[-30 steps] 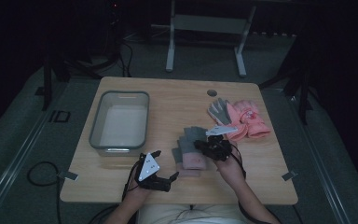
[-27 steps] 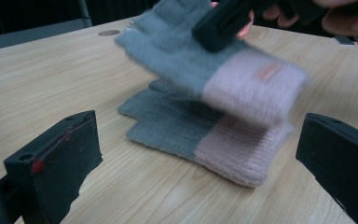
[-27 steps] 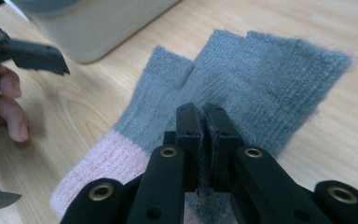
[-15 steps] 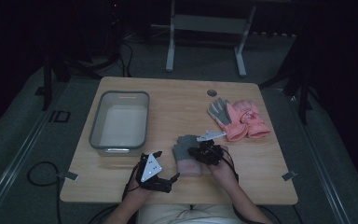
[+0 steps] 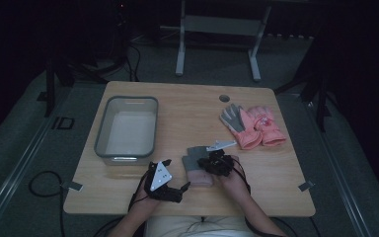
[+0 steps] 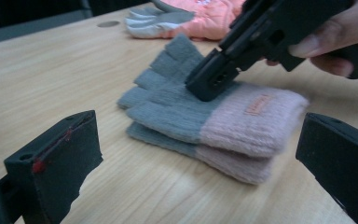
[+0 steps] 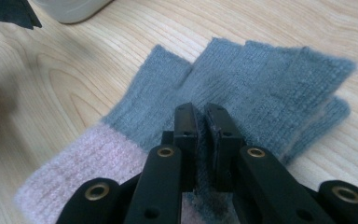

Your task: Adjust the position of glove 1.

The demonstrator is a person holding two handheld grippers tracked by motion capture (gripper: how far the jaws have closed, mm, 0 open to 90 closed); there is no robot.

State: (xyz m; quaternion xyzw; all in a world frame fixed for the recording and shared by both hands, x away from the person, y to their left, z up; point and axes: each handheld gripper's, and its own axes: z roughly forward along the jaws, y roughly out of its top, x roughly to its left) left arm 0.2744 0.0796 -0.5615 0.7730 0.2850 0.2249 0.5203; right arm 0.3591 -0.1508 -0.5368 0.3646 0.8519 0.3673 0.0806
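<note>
Knitted grey-and-pink gloves [image 5: 197, 167], stacked just right of the clear bin [image 5: 127, 129], look soft and light, so the right gripper [image 7: 200, 140], pinching the top glove's grey palm, should lift easily.

Light wooden table [image 5: 187, 111], rounded corners, small round grommet hole [image 5: 224, 98] at 1 o'clock from centre. On it: clear plastic bin [image 5: 127, 129] at 9 o'clock, standing flat. Grey and pink knit gloves [image 6: 214, 121] at 6 o'clock, stacked one on the other, near the front edge. Pink gloves with grey palms [image 5: 251, 124] at 3 o'clock, lying flat, well apart from the bin. Tape tabs [image 5: 305, 186] at the front corners.
</note>
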